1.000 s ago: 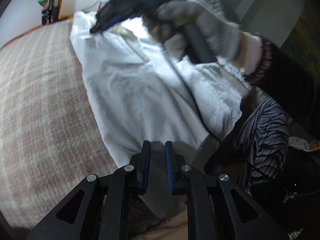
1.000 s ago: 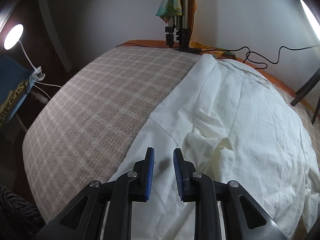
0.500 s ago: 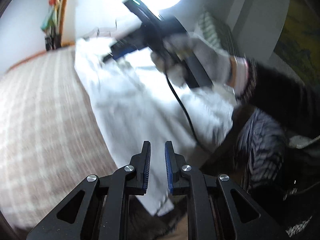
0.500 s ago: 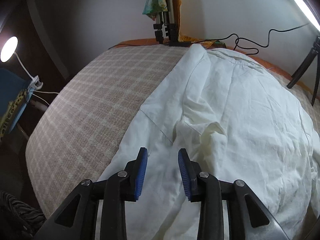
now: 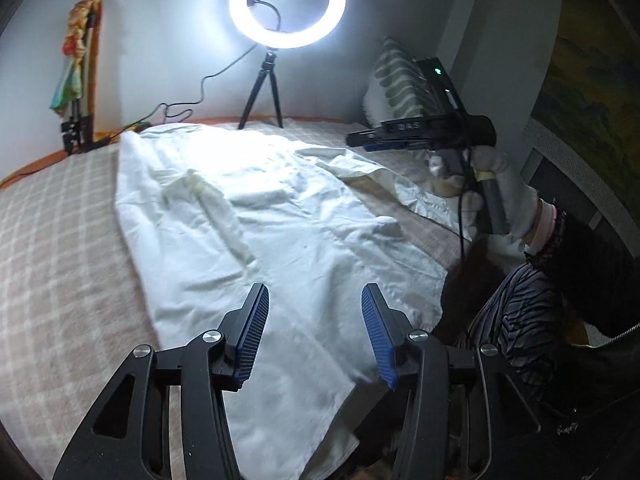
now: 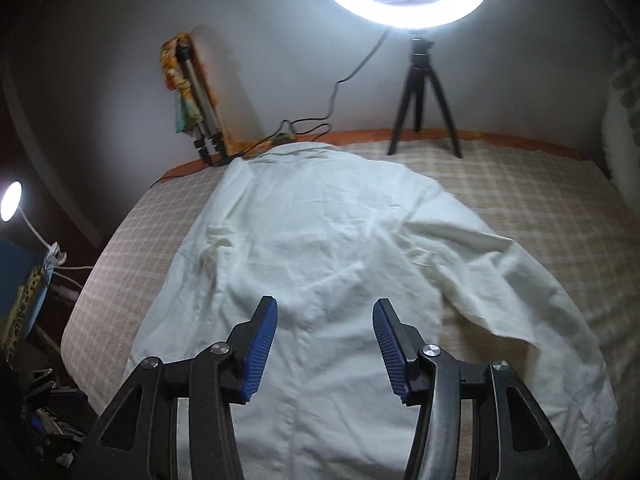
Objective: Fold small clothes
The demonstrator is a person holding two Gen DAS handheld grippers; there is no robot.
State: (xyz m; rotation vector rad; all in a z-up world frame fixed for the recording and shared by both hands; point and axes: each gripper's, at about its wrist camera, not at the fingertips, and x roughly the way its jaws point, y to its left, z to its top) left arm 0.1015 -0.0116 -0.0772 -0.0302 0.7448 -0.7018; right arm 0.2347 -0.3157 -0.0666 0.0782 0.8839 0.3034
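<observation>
A bed covered in a beige-and-white checked woven blanket (image 6: 520, 208) carries a crumpled white cotton shirt (image 6: 320, 248) spread ahead of and beneath both pairs of jaws, with a black tripod (image 6: 422, 108) standing beyond it.

Both grippers are spread wide with nothing between the blue pads. The left gripper (image 5: 315, 334) hangs low near the person's body, and the right gripper (image 6: 325, 346) is held up higher and farther out by a gloved right hand (image 5: 500, 196).
</observation>
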